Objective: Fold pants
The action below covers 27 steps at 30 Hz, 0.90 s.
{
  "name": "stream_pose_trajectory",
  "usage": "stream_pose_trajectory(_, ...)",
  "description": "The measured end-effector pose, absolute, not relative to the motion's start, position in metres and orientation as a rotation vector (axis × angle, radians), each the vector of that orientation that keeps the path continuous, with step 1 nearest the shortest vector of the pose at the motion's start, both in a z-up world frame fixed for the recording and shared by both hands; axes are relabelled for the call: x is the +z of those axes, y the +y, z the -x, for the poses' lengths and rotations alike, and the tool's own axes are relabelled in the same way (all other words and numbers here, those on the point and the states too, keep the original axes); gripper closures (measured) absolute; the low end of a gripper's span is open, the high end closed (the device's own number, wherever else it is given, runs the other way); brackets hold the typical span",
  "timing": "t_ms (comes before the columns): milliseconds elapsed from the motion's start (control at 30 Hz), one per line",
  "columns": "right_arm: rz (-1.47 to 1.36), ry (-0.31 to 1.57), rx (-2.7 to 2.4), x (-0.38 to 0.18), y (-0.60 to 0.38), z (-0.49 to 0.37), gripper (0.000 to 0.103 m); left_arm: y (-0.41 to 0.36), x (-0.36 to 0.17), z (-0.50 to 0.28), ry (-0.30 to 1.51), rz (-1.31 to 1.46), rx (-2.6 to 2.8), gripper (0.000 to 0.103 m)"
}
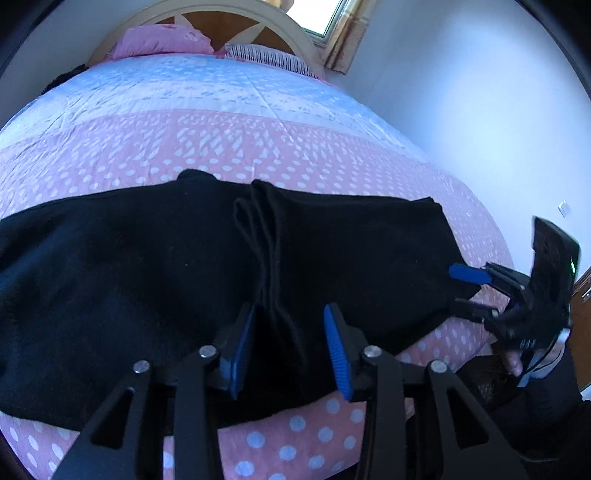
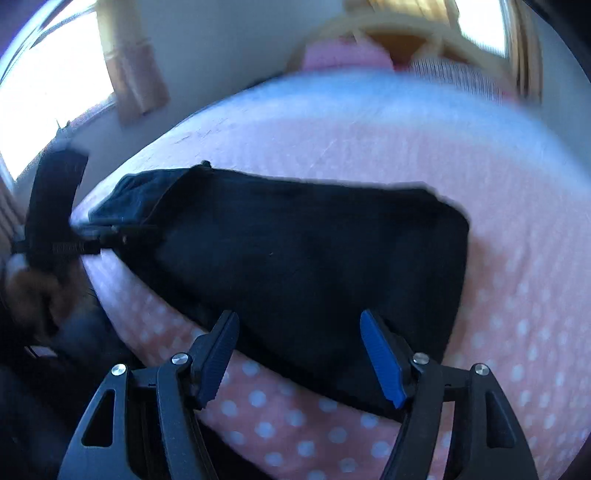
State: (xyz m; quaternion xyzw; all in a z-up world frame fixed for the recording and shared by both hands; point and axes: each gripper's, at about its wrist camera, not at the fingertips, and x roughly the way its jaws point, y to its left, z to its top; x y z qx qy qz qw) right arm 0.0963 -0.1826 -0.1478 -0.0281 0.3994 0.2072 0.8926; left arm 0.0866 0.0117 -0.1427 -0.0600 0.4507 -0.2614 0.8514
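Left wrist | left tongs (image 1: 290,347) wide over black pants (image 1: 147,266) | right tongs (image 2: 299,356) wide | no legible writing

Black pants (image 1: 155,280) lie spread across the near part of a bed (image 1: 236,133) covered in a pink spotted quilt with a pale blue band farther back. A bunched ridge of cloth runs down the middle of the pants. The left gripper (image 1: 290,350) sits over that ridge, its blue-padded fingers (image 1: 336,354) spread apart on either side. At the right edge, the right gripper (image 1: 463,291) reaches the corner of the pants, one blue finger lying on the cloth. A pink pillow (image 1: 162,40) rests against the headboard (image 1: 236,22).
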Motion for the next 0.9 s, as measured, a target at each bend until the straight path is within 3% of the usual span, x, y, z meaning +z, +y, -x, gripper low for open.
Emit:
stream_pose_trajectory(167, 0.021, 0.804, 0.484, -0.119, -0.165, -0.094, 0.033, 0.019, -0.139, -0.087, 0.950, 0.162, -0.553, 0.054)
stream_pose_trajectory(267, 0.034, 0.741, 0.534, -0.103, -0.137, -0.099, 0.033, 0.027, -0.133, -0.084, 0.930, 0.156, -0.527, 0.043)
stream_pose_trajectory(467, 0.078, 0.729, 0.672, -0.113, -0.079, -0.110, 0.033, 0.062, -0.123, -0.089, 0.899, 0.179, -0.448, 0.043)
stream_pose_trajectory(600, 0.155, 0.868, 0.730, -0.152, -0.054, -0.109, 0.033, 0.092, -0.120, -0.094, 0.881, 0.164, -0.355, 0.043)
stream_pose_trajectory(767, 0.127, 0.807, 0.763, -0.137, -0.055, -0.104, 0.033, 0.148, -0.115, -0.098, 0.823, 0.125, -0.171, 0.042)
stream_pose_trajectory(833, 0.109, 0.749, 0.744, -0.127, -0.052, -0.109, 0.033, 0.172, -0.112, -0.100, 0.778, 0.111, -0.060, 0.031)
stream_pose_trajectory(900, 0.080, 0.726, 0.731, -0.123, -0.048, -0.116, 0.033, 0.190, -0.113, -0.101, 0.754, 0.108, 0.017, 0.027)
